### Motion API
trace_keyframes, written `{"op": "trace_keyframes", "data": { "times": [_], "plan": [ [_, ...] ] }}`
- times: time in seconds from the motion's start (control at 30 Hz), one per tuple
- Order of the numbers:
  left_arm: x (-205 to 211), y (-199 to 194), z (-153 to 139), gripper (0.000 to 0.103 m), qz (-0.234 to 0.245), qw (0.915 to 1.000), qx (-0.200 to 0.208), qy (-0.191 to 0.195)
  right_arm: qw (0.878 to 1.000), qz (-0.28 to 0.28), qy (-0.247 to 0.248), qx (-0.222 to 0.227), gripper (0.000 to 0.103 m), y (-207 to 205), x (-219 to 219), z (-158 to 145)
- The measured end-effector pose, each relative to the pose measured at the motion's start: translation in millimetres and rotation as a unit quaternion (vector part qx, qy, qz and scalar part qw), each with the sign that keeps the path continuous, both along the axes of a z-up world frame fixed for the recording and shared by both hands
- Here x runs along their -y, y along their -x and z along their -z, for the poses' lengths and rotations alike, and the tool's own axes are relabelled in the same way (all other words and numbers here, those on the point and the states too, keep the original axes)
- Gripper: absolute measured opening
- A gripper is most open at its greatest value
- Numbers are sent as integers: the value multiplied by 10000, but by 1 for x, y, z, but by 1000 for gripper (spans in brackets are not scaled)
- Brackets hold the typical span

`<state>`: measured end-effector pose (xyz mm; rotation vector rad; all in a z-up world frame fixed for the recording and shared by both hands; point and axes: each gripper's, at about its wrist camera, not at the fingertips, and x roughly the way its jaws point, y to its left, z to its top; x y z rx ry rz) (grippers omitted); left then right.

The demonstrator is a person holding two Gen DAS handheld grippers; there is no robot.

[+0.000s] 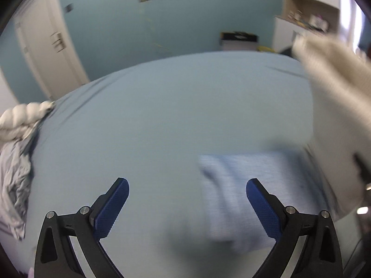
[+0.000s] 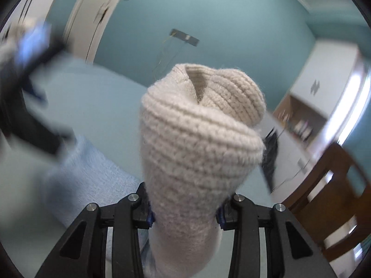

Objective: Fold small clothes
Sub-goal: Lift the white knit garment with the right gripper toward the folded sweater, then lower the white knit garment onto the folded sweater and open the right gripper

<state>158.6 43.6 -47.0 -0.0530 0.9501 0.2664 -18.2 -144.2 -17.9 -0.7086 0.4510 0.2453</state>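
My right gripper is shut on a cream knit garment, which stands up rolled from between the jaws and hides the pads. The same cream knit shows blurred at the right edge of the left wrist view. My left gripper hangs open and empty over the blue bed sheet. A folded light blue garment lies flat under its right finger. This garment also lies low on the left in the right wrist view, with the left gripper blurred above it.
A pile with a white knit piece and a grey garment lies at the bed's left edge. A wooden chair stands at the right. A dark item lies near the bed's far side. A white door and shelves line the teal wall.
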Motion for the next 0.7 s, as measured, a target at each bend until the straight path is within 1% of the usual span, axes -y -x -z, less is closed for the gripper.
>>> {"op": "trace_keyframes", "data": {
  "times": [0.1,0.13,0.17,0.2,0.27,0.3,0.33,0.37,0.4,0.43,0.5,0.53,0.57,0.6,0.63,0.67,0.7],
  "plan": [
    [-24,11,1,102,-206,9990,221,326,9980,-106,595,159,34,4,-39,25],
    [-37,3,7,102,-241,9986,264,389,9963,-165,820,201,34,6,-52,37],
    [-42,5,9,102,-273,9980,333,468,9941,-221,1031,243,35,9,-64,49],
    [-45,5,11,102,-273,9978,354,495,9913,-288,1253,282,35,13,-75,64],
    [-43,8,12,102,-228,9983,324,420,9829,-507,1730,378,36,25,-94,99],
    [-38,4,13,102,-186,9986,332,361,9763,-648,2011,471,37,33,-101,120],
    [-33,3,10,102,-135,9987,385,320,9666,-802,2356,616,38,43,-106,141],
    [-29,6,5,102,-81,9985,440,308,9544,-932,2691,899,38,53,-108,161],
    [-23,2,0,102,24,9982,516,303,9402,-1061,2944,1349,38,64,-107,177],
    [-16,-8,-5,102,136,9979,571,290,9316,-1158,2993,1706,38,73,-103,185],
    [-4,-28,-11,102,357,9974,567,261,9307,-1248,2866,1900,38,78,-93,186],
    [8,-38,-11,103,509,9971,497,281,9322,-1245,2799,1930,40,78,-88,185],
    [15,-49,-7,103,666,9965,394,310,9349,-1253,2715,1913,42,76,-84,181],
    [27,-64,3,103,887,9953,192,341,9374,-1275,2639,1880,44,75,-80,177],
    [37,-78,15,103,986,9947,-14,295,9392,-1289,2608,1823,47,75,-75,174],
    [43,-87,25,103,926,9954,-156,163,9413,-1318,2587,1720,51,77,-72,170],
    [44,-97,37,103,662,9974,-257,-76,9442,-1368,2551,1574,53,76,-70,164]
  ]
}}
